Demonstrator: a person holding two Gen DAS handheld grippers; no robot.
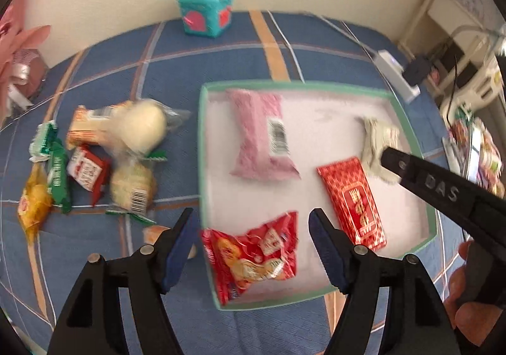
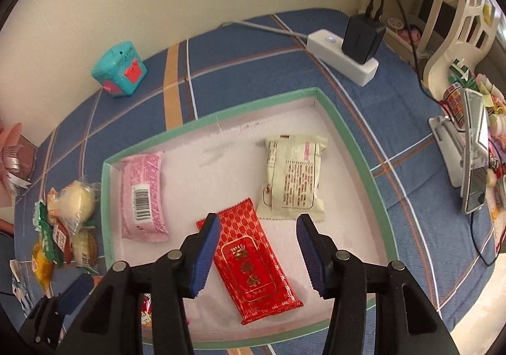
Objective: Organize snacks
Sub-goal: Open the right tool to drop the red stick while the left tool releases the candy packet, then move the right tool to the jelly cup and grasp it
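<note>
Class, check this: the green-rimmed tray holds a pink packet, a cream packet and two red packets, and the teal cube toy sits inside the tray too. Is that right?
Not quite. The teal cube toy sits outside the tray, on the blue cloth by the wall, as the right wrist view shows. The pink packet, cream packet and two red packets are in the tray.

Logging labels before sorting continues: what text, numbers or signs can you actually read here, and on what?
"DAS": on the right gripper's black arm, left wrist view.
Gold characters on the red bar: visible, too stylised to read.
Barcode on the pink pack: digits too small.
Print on the cream pack: too small.
Red crinkled bag and the loose pile: blurred.
</note>
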